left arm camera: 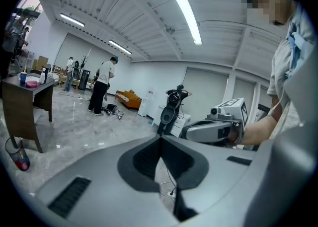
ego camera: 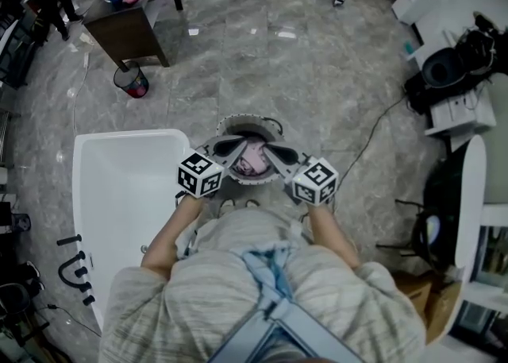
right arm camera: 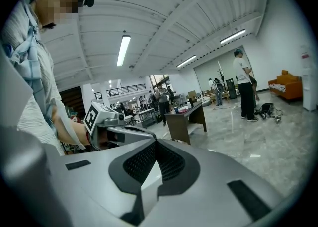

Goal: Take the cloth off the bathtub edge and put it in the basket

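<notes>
In the head view a pink cloth point(ego camera: 254, 162) lies inside the round grey basket point(ego camera: 236, 121) on the floor, just right of the white bathtub point(ego camera: 127, 187). Both grippers hover over the basket with their tips facing each other. My left gripper point(ego camera: 239, 144) comes in from the left; its jaws point(left arm camera: 160, 139) meet at the tips with nothing between them. My right gripper point(ego camera: 267, 151) comes in from the right, and its jaws point(right arm camera: 155, 142) are also closed and empty. Each gripper view shows the other gripper across from it, the right gripper point(left arm camera: 218, 129) and the left gripper point(right arm camera: 117, 129).
A dark desk point(ego camera: 131, 16) and a small bin point(ego camera: 132, 81) stand at the back left. Black and white equipment point(ego camera: 452, 75) and a black stand point(ego camera: 432, 226) line the right side, with a cable point(ego camera: 373, 131) across the stone floor. People stand far off.
</notes>
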Motion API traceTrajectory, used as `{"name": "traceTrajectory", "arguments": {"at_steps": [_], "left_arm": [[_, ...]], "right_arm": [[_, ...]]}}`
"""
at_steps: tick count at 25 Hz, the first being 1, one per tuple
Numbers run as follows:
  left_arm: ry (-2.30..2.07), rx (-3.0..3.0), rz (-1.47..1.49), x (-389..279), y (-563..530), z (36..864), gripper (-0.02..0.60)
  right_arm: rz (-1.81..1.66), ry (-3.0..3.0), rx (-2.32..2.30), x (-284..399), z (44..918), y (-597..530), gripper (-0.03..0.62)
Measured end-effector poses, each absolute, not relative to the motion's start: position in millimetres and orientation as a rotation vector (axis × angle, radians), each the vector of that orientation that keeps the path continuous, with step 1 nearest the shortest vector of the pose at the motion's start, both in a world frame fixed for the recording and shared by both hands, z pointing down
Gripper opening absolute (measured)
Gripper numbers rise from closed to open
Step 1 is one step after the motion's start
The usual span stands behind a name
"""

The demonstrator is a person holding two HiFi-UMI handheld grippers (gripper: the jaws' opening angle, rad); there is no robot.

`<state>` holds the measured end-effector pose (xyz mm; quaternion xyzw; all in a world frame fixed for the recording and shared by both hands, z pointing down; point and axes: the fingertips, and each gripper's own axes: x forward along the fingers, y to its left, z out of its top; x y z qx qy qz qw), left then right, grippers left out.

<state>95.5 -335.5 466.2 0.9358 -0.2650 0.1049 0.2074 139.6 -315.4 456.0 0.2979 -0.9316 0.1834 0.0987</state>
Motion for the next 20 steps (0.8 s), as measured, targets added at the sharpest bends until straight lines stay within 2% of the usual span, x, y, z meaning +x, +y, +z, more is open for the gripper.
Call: {"name": "traceTrajectory", "arguments": {"at_steps": [20], "left_arm": [[-0.742,2.588,0.306,92.3,-322.4,470.5,0.002]], "right_arm": [[0.548,-2.727,0.87,140.7,465.7,-300.7,0.003]]}}
